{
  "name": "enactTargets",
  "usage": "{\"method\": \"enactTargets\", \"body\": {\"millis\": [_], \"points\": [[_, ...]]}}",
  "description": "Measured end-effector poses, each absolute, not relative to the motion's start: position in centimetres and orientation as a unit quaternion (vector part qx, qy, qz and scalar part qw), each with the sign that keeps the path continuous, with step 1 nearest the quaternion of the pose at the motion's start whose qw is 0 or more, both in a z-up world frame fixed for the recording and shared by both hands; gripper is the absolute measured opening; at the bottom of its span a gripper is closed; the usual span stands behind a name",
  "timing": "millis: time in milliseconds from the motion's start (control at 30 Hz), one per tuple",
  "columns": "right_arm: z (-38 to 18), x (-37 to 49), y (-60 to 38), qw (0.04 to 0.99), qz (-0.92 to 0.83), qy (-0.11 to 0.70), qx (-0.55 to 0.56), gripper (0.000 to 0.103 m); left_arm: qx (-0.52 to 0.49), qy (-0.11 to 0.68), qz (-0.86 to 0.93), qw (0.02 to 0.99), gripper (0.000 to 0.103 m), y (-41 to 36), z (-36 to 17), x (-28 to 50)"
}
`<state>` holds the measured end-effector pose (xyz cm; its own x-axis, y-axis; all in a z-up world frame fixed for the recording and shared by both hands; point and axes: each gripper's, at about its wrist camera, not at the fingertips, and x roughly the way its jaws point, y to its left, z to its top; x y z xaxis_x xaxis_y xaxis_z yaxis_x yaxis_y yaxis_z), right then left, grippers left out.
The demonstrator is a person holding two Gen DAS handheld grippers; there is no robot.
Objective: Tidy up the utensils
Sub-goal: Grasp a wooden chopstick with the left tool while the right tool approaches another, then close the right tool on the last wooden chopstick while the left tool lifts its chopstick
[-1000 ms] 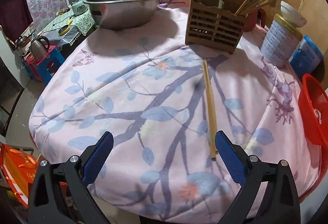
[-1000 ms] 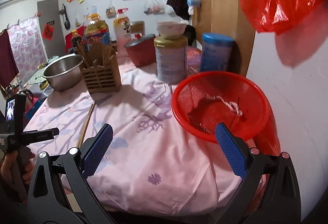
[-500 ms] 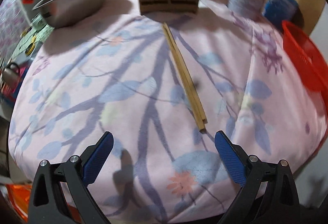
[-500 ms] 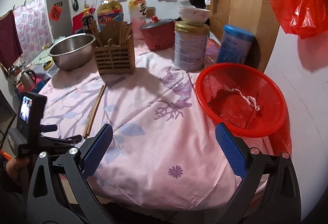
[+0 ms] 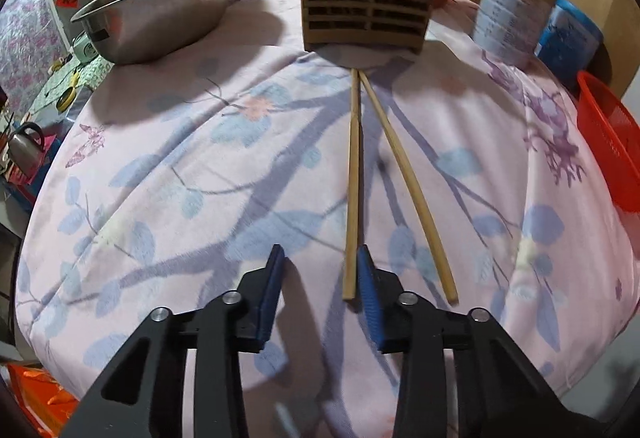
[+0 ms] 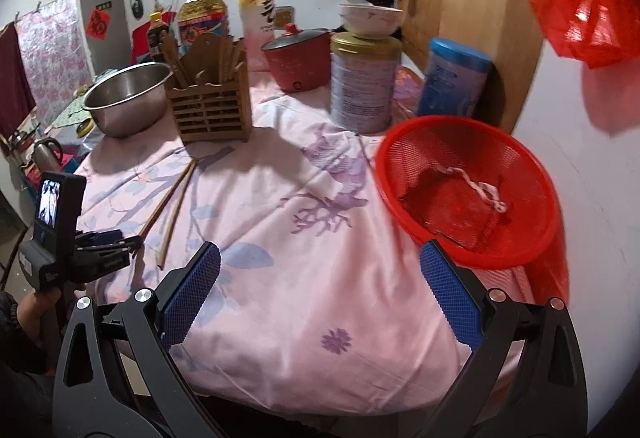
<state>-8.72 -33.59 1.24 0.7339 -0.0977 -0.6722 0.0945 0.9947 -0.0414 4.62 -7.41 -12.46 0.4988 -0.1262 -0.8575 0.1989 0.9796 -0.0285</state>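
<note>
Two wooden chopsticks lie on the pink flowered cloth, splayed in a V from the wooden utensil holder (image 5: 366, 13). The left chopstick (image 5: 352, 189) has its near end between the jaws of my left gripper (image 5: 320, 258), right beside the right pad (image 5: 366, 282). The right chopstick (image 5: 408, 181) lies outside that pad. The jaws are closing, with a wide gap still at the left pad. In the right wrist view my left gripper (image 6: 120, 242) sits at the chopsticks' (image 6: 170, 205) near ends. My right gripper (image 6: 320, 258) hangs open over the table's front edge, holding nothing.
A steel bowl (image 5: 156, 17) stands left of the holder, which has several chopsticks in it. A tin can (image 5: 508, 17) with a bowl on top, a blue tub (image 6: 456, 77) and a red pot (image 6: 300, 61) stand at the back. A red mesh basket (image 6: 468, 189) overhangs the right edge.
My left gripper came down to the chopsticks' near ends and its jaws narrowed from wide open. The two chopsticks, side by side before, now spread apart. The right gripper drifted sideways, still open.
</note>
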Motion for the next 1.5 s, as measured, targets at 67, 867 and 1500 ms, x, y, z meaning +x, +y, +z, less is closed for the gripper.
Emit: {"method": "enactTargets", "body": {"millis": [67, 867, 1500], "points": [[1.2, -8.1, -32.8, 0.932, -0.039, 0.361, -0.006, 0.097, 0.048, 0.486, -0.094, 0.868, 0.036, -7.9, -12.6, 4.7], [-8.9, 2.2, -21.3, 0.880, 0.171, 0.439, 0.050, 0.063, 0.032, 0.487, -0.012, 0.873, 0.006, 1.8, -5.5, 1.9], [-11.8, -0.4, -20.7, 0.884, 0.151, 0.441, -0.042, 0.006, 0.046, 0.499, -0.052, 0.864, 0.006, -0.7, -6.5, 2.5]]}}
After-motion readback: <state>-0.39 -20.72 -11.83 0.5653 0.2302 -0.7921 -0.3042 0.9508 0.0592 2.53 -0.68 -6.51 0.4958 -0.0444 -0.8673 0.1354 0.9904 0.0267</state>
